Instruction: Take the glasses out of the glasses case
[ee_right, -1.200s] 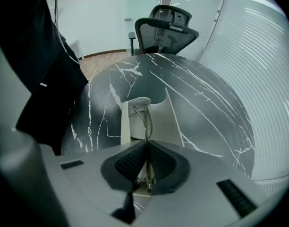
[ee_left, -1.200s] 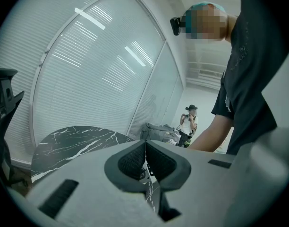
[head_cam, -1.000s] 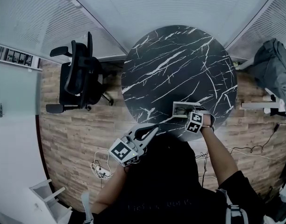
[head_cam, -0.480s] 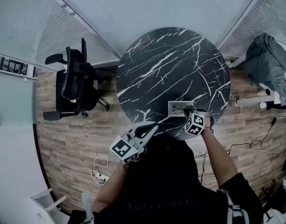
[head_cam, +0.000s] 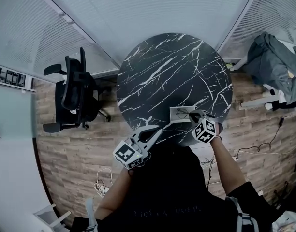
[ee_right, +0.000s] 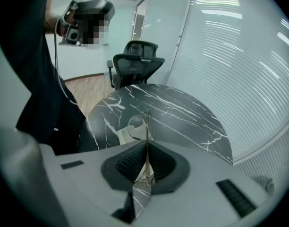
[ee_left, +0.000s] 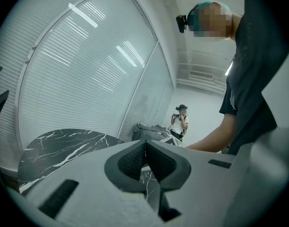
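Note:
A white glasses case [head_cam: 178, 114] lies open near the front edge of the round black marble table [head_cam: 172, 66]. My right gripper [head_cam: 197, 116] is shut on the thin-framed glasses [ee_right: 140, 125], pinching them at one end. One lens stands up above the jaws, and a corner of the case [ee_right: 117, 136] shows below it. My left gripper [head_cam: 159, 129] hovers at the table's near rim, left of the case. Its pads [ee_left: 135, 160] are shut with nothing between them.
A black office chair [head_cam: 70, 93] stands on the wood floor left of the table. Grey cloth [head_cam: 273, 62] lies over furniture at the right. Cables [head_cam: 102, 187] lie on the floor near my left side. Blinds line the walls behind.
My right gripper has drawn back to the right of the case with the glasses in it. The left gripper has kept its place by the table edge.

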`<state>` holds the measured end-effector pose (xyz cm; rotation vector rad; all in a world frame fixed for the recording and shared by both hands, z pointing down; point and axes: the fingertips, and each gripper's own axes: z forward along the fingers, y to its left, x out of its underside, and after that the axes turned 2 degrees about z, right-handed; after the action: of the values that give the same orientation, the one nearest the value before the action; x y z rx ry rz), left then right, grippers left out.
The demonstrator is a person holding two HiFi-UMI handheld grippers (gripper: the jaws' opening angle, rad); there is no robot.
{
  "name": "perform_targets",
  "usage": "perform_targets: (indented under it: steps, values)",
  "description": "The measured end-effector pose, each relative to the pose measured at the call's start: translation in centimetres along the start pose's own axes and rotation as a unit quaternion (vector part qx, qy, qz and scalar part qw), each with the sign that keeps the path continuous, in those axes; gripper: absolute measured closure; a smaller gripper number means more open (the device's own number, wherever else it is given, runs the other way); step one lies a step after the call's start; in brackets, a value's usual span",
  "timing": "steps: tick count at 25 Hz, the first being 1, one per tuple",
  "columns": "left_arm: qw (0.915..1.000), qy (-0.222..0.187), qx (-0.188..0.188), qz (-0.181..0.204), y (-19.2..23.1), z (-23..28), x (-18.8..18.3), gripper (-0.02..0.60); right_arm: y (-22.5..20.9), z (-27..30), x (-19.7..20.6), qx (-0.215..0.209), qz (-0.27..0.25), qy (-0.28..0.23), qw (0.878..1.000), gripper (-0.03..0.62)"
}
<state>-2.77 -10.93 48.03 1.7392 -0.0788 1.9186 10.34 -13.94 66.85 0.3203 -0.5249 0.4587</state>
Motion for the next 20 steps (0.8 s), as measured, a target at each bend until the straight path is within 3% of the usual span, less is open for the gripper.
perform_targets:
  steps: [9,20]
  values:
    - [0.9998,0.002,0.017,0.007,-0.2,0.4,-0.2,0.561,-1.1,-3.9,-1.7,0.037,0.1,-0.07,0.992,0.56]
    - [0.9993,0.001,0.037,0.01,-0.6,0.8,-0.3,0.561,-1.5,-8.5,-2.6,0.062,0.188,-0.139,0.97,0.56]
